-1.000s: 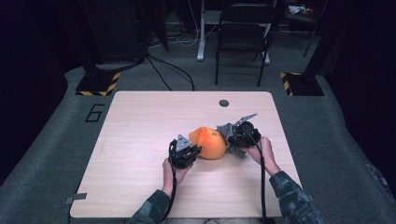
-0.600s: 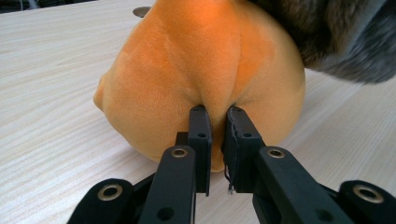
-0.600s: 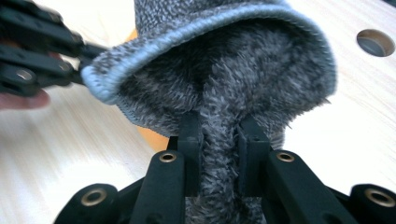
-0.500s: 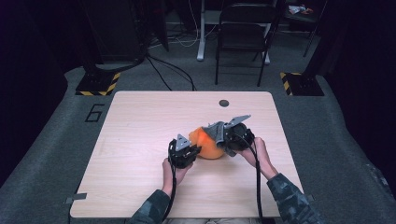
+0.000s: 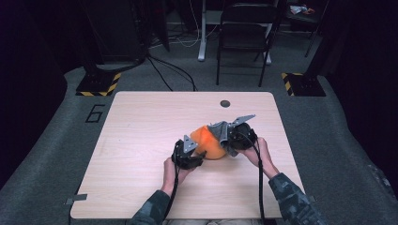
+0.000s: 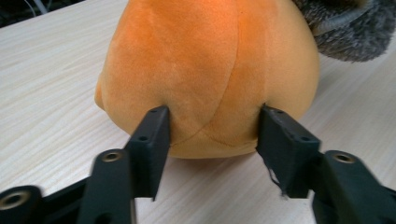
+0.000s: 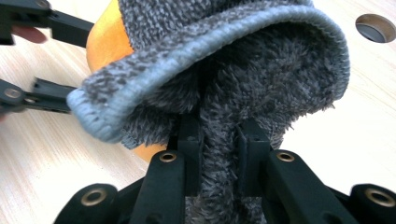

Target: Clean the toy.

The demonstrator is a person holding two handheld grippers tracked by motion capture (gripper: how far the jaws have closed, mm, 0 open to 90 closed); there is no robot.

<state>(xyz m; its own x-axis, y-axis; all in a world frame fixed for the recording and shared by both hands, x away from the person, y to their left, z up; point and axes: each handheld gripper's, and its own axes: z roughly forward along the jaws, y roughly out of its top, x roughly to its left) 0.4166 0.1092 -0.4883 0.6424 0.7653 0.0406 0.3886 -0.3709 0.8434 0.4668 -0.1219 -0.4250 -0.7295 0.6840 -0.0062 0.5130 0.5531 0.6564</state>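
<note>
The left gripper's [image 6: 212, 135] fingers [image 6: 152, 135] have just been opening and now stand about half apart, their tips resting against the orange plush ball [image 6: 205, 70] without squeezing it. The right gripper's [image 7: 219, 140] fingers [image 7: 189, 140] are pinched narrow on a fold of the grey knit hat [image 7: 224, 60], whose fuzzy lining faces that camera. In the high view the ball [image 5: 209, 143] sits near the middle of the wooden table [image 5: 141, 122], between the left gripper [image 5: 193, 152] and the right gripper [image 5: 226, 138], with the hat [image 5: 220, 131] draped over its far right side. With the left side loosened, a pull on the hat would likely roll or drag the ball along, or the thin fold could slip out of the right pinch and leave the hat half on
</note>
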